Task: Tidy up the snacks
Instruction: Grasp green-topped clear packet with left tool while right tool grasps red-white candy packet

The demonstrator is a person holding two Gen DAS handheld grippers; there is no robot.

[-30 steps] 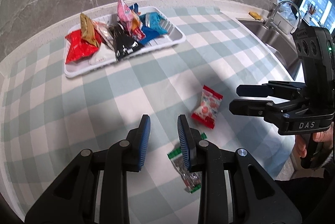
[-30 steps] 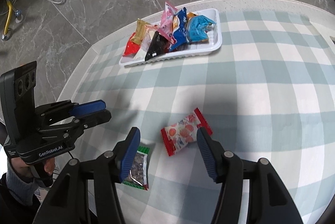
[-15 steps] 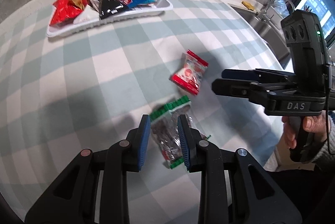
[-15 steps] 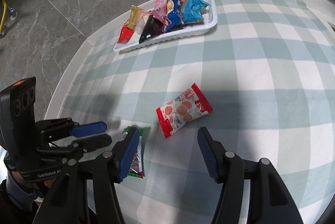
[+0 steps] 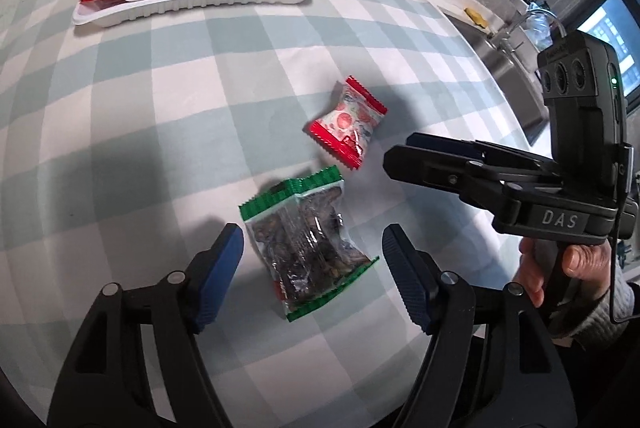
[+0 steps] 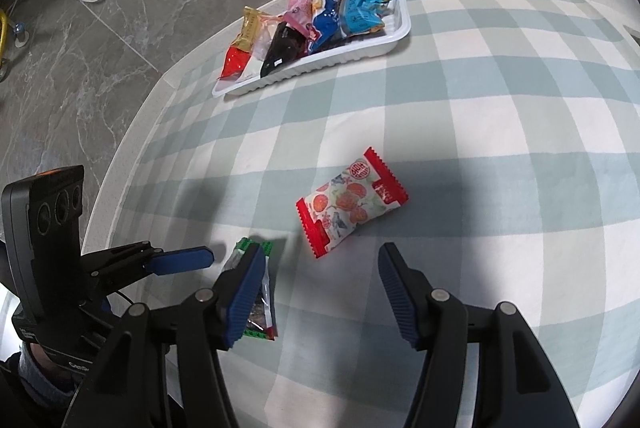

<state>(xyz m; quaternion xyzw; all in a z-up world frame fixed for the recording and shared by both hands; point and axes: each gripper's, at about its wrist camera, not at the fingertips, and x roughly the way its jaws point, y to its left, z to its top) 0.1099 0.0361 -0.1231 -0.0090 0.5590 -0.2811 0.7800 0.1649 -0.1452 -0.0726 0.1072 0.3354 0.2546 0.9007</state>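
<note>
We see the left gripper [image 5: 312, 268] pointing steeply down at the table [image 5: 160, 132], which wears a pale green and white checked cloth; its jaws are opening, and the clear, green-edged packet of dark snacks [image 5: 310, 242] lies flat on the cloth between the blue pads [image 5: 220, 270], touched by neither, so the packet is released. Just beyond it, at about 1 o'clock from the green-edged packet, lies the red-edged packet with fruit print [image 5: 347, 122], close to it but apart. In the right wrist view our right gripper [image 6: 322, 286] hovers with its jaws unclenched and nothing between them; the red-edged packet sits just ahead of the fingertips at 12 o'clock, and the green-edged packet is partly hidden behind the left-hand finger. The other gripper's blue pad shows at about 9 o'clock in that view, beside the same packet. At the far edge of the table, toward 11 o'clock, the white tray [image 6: 360, 54] holds a heap of wrapped snacks [image 6: 320, 16] in red, gold, black, pink and blue. A person's hand [image 5: 560, 268] grips the right gripper's handle.
</note>
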